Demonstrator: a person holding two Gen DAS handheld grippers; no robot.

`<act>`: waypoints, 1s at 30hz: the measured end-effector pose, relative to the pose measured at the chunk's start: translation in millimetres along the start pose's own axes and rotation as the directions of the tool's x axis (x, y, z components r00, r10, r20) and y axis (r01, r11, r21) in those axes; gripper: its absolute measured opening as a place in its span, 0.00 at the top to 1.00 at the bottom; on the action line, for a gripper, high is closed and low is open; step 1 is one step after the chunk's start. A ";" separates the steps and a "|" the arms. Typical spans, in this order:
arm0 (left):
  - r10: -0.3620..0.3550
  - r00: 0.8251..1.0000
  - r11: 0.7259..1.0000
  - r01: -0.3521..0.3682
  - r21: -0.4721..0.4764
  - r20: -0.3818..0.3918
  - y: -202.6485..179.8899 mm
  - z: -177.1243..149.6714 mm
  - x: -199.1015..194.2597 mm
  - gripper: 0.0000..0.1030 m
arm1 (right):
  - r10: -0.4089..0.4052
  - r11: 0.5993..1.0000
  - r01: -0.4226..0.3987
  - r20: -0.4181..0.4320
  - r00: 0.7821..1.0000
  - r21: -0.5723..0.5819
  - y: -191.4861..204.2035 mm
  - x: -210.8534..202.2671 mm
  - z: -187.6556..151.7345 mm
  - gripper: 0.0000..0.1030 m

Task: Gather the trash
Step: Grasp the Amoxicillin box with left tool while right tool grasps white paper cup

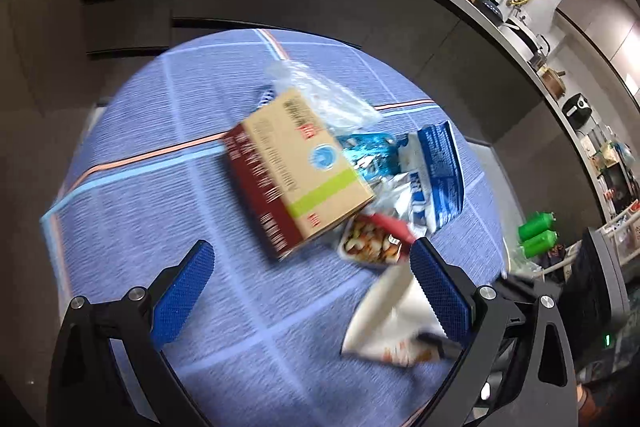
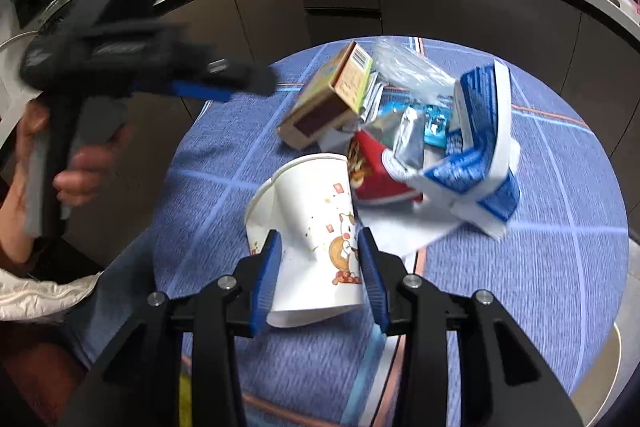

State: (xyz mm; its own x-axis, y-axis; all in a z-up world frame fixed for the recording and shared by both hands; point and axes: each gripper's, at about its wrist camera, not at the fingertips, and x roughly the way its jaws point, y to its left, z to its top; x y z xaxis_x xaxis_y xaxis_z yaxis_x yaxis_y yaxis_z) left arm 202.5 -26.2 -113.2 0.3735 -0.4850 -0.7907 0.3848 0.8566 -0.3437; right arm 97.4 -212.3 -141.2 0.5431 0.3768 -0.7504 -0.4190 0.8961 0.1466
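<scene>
The right gripper (image 2: 318, 267) had its jaws clamped on a crumpled paper cup (image 2: 308, 227), pinching the printed wall near the base so the squashed rim pointed away toward the heap. Whether the cup was lifted or resting on the blue tablecloth (image 2: 560, 267) I could not tell. The grip sat low on the cup, I judged, because the flattened body gave the pads two firm faces.

The left gripper (image 1: 312, 291) hovered above the bench with its jaws wide apart and nothing between them, seemingly kept clear to give the right side room.

The rest of the trash lay bunched mid-bench: a cardboard box (image 1: 296, 167) leaning on a clear plastic bag (image 1: 320, 95), a blue-and-white packet (image 1: 436, 171), a red snack wrapper (image 2: 372, 167). Piled that close, a careless pull could have dragged the neighbours along.
</scene>
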 end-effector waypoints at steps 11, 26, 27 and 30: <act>0.024 0.998 0.973 -0.037 -0.228 -0.061 17.3 51.8 52.7 0.08 | 0.016 1.000 -0.016 0.009 1.000 0.009 13.6 10.4 -10.2 0.44; 0.017 0.995 0.975 -0.037 -0.220 -0.094 19.5 47.4 76.9 0.27 | 0.007 1.000 -0.007 -0.007 1.000 0.017 21.2 33.7 -12.7 0.29; 0.023 0.996 0.978 -0.041 -0.206 -0.088 16.1 46.3 73.7 0.27 | 0.007 1.000 -0.006 -0.011 1.000 0.016 22.6 35.6 -13.9 0.30; 0.015 0.998 0.983 -0.027 -0.184 -0.065 12.9 38.4 58.8 0.27 | 0.011 1.000 -0.011 -0.003 1.000 0.020 18.0 36.1 -16.9 0.43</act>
State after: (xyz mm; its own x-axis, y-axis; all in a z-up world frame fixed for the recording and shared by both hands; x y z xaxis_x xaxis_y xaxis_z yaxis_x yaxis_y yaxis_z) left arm 261.9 -50.3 -144.6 0.3232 -0.4597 -0.8272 0.2128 0.8870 -0.4098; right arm 97.2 -186.6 -176.5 0.5365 0.3862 -0.7503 -0.4102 0.8964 0.1681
